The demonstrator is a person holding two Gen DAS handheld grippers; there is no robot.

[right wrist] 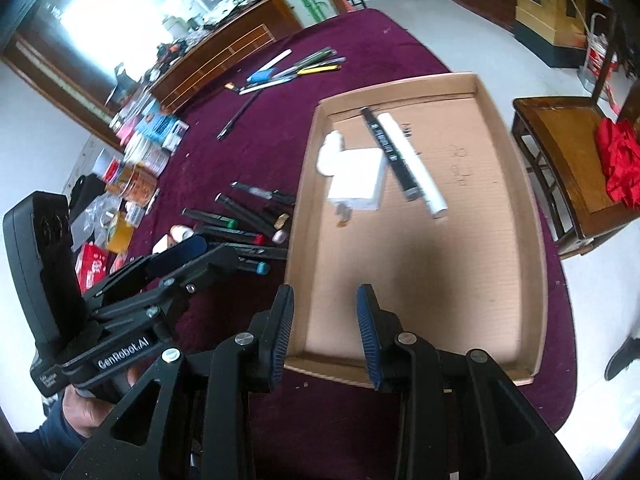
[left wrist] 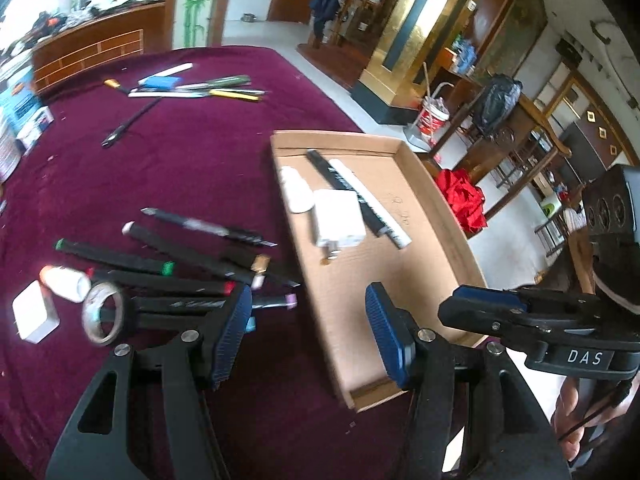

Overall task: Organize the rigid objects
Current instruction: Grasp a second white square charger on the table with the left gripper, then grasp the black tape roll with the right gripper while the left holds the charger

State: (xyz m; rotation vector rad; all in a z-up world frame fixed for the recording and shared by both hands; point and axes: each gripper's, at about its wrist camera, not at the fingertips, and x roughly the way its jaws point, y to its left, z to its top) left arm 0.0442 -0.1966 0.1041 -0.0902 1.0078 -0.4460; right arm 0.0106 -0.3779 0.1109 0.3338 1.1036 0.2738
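A shallow cardboard tray (left wrist: pixel 400 280) (right wrist: pixel 440 260) lies on the maroon cloth. It holds a white charger block (left wrist: pixel 339 218) (right wrist: pixel 358 180), a white bottle (left wrist: pixel 296 190), a black marker (left wrist: pixel 348 192) and a white stick (left wrist: pixel 376 204). To its left lie several black markers (left wrist: pixel 160 268) (right wrist: pixel 240 236), a tape ring (left wrist: pixel 103 314), a second white charger (left wrist: pixel 35 317) and a small orange-capped bottle (left wrist: pixel 64 282). My left gripper (left wrist: pixel 310 332) (right wrist: pixel 180 254) hovers open over the tray's near left rim, holding nothing. My right gripper (right wrist: pixel 325 332) (left wrist: pixel 460 308) stands open, narrower, over the tray's near end, also holding nothing.
More pens and a blue eraser (left wrist: pixel 192 86) lie at the far side of the table. Boxes and cans (right wrist: pixel 136 160) crowd the left edge. A wooden chair with red cloth (right wrist: pixel 616 160) stands right of the table. A person (left wrist: pixel 324 8) stands far off by the stairs.
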